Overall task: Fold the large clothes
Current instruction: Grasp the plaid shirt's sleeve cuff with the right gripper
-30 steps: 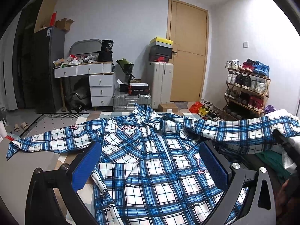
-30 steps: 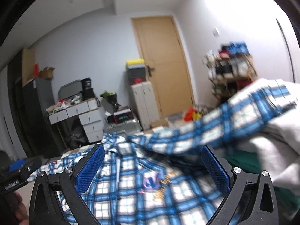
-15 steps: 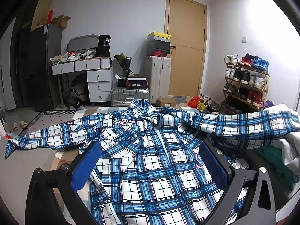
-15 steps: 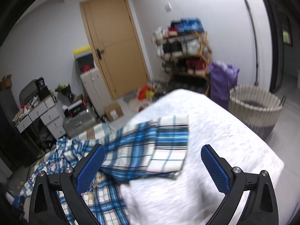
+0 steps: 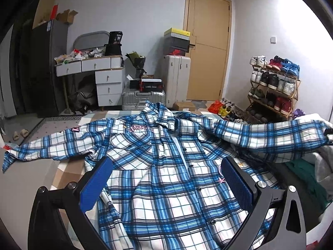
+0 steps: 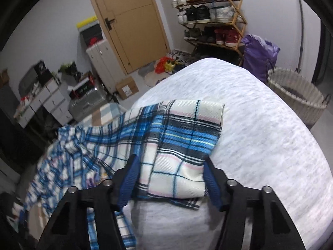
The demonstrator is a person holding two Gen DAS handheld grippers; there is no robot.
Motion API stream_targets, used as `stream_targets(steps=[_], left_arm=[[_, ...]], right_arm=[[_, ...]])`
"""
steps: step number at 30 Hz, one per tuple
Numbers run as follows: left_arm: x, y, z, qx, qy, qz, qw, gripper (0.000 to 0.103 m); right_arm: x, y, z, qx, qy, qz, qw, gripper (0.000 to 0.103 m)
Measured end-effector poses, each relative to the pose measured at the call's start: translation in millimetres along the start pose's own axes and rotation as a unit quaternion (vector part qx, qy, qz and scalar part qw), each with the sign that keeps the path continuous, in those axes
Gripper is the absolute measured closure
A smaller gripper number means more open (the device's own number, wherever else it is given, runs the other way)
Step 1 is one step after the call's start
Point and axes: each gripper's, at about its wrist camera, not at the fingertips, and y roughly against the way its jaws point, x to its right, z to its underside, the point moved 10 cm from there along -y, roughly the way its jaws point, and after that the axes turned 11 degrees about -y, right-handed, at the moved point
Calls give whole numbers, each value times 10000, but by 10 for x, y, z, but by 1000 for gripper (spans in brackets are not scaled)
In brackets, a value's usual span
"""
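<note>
Closing on a plaid shirt [image 6: 116,145] cuff [image 6: 183,141], the right gripper [image 6: 169,177] is seen; pads flank it. The left gripper [image 5: 166,179] is held released above the shirt front.

I saw a big blue and white checked shirt [image 5: 166,179] lying flat, front up, buttoned, sleeves spread, one cuff [image 6: 183,145] on grey cloth.

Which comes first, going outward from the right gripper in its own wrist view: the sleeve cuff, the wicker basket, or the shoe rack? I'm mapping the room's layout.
1. Sleeve cuff: between the closing jaws of the right gripper, on the pale grey bedding.
2. Wicker basket: on the floor, off to the right.
3. Shoe rack: against the far wall, beside the door.
</note>
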Motion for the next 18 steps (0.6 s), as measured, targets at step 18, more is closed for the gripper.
stream_targets(steps=[18], left_arm=[[-131,20,-16,79,-109,-232,9996,1]], right_arm=[[-244,522,-1305,1771,418,1380,9736,95]])
